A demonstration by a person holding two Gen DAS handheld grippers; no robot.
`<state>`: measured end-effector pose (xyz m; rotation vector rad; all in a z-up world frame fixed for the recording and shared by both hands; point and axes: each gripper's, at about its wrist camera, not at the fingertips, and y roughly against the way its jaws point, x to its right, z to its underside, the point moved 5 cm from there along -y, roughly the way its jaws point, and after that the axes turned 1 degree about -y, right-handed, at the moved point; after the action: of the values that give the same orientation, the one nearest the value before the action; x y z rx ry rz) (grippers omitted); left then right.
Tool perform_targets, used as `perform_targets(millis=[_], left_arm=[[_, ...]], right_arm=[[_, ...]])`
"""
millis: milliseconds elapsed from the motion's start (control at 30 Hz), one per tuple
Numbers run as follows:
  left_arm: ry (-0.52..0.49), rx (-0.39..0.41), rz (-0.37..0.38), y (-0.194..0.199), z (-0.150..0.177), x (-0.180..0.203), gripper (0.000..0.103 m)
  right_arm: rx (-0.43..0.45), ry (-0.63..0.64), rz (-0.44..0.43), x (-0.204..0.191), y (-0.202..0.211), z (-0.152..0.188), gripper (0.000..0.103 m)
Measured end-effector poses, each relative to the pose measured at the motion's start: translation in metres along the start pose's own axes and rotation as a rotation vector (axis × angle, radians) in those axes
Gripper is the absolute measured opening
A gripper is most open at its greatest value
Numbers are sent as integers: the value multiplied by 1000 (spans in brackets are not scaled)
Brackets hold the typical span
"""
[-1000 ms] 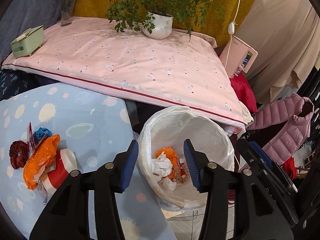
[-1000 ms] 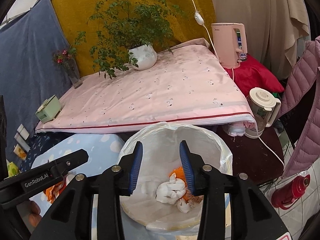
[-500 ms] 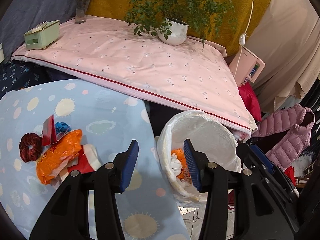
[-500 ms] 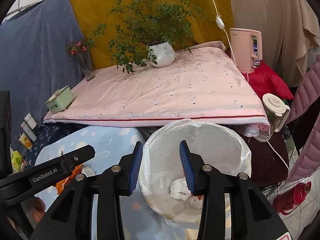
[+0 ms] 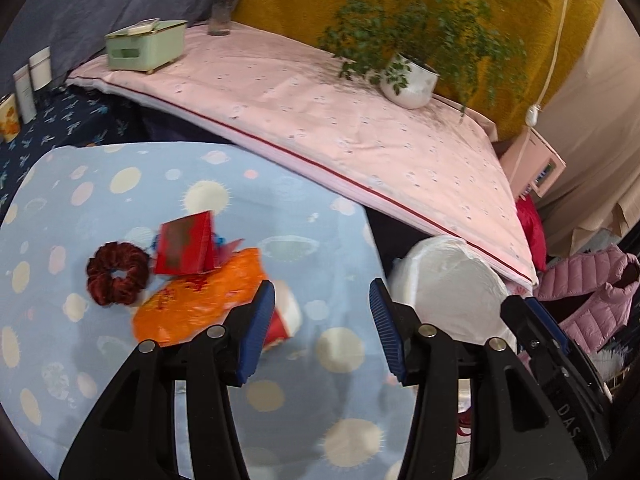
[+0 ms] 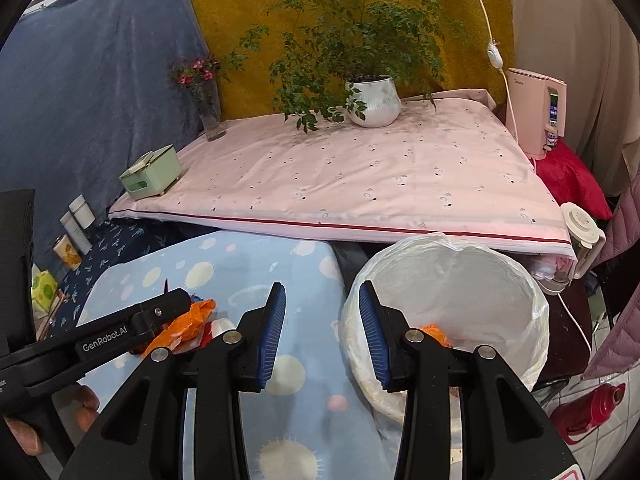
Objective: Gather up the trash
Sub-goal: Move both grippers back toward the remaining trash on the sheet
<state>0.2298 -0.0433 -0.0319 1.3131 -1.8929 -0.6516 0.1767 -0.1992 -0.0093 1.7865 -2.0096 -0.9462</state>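
The trash lies in a loose heap on the light blue spotted cloth (image 5: pixel 120 184) of the low table: a crinkled orange plastic bag (image 5: pixel 200 300), glossy and flattened; a folded red card (image 5: pixel 184 250) standing like a small tent against it; a red-and-white paper cup (image 5: pixel 284 316) on its side, touching the bag's right edge; and a dark red, ruffled scrunchie (image 5: pixel 116 278) just left of the bag. A second ago this heap sat at the far left edge of the left wrist view; now it is near the middle, just ahead of the left gripper (image 5: pixel 322 326). That gripper's ribbed blue pads stand partly apart with nothing between them, having just been opening slightly; its left pad overlaps the cup in the view, though contact cannot be told. The right gripper (image 6: pixel 322 330) is likewise partly open and empty, hanging over the gap between the table's right edge and the bin (image 6: pixel 532 308). The bin is round, lined with a thin white bag, with orange scraps at the bottom; earlier it sat squarely between both pairs of pads, now it lies off to the right. Bare cloth spreads in front of and right of the heap. The pink quilt (image 6: pixel 360 176) borders the table's far side.
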Motion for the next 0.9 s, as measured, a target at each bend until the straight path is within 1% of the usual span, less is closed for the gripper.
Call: perform_targets(millis=[200, 267, 400, 467, 533, 600, 667, 700, 900], left_arm=[[69, 7, -57, 5, 1, -54, 49], [90, 6, -88, 5, 3, -75, 55], [136, -2, -138, 5, 7, -117, 57], [157, -9, -163, 4, 11, -135, 64], [175, -15, -186, 2, 14, -152, 66], [186, -26, -199, -2, 17, -165, 66], [200, -41, -209, -7, 21, -179, 71], [203, -46, -214, -10, 22, -185, 72], [214, -99, -211, -35, 28, -207, 72]], right_arm=[[-27, 42, -37, -36, -9, 7, 38], [-37, 52, -52, -47, -13, 9, 38], [-67, 69, -85, -71, -23, 17, 38], [-87, 78, -101, -83, -30, 22, 38], [-108, 93, -115, -96, -38, 29, 38], [-128, 104, -128, -108, -46, 35, 40], [-146, 111, -141, -118, -53, 42, 44], [-158, 114, -150, -124, -58, 46, 46], [-235, 115, -183, -146, -87, 66, 46]])
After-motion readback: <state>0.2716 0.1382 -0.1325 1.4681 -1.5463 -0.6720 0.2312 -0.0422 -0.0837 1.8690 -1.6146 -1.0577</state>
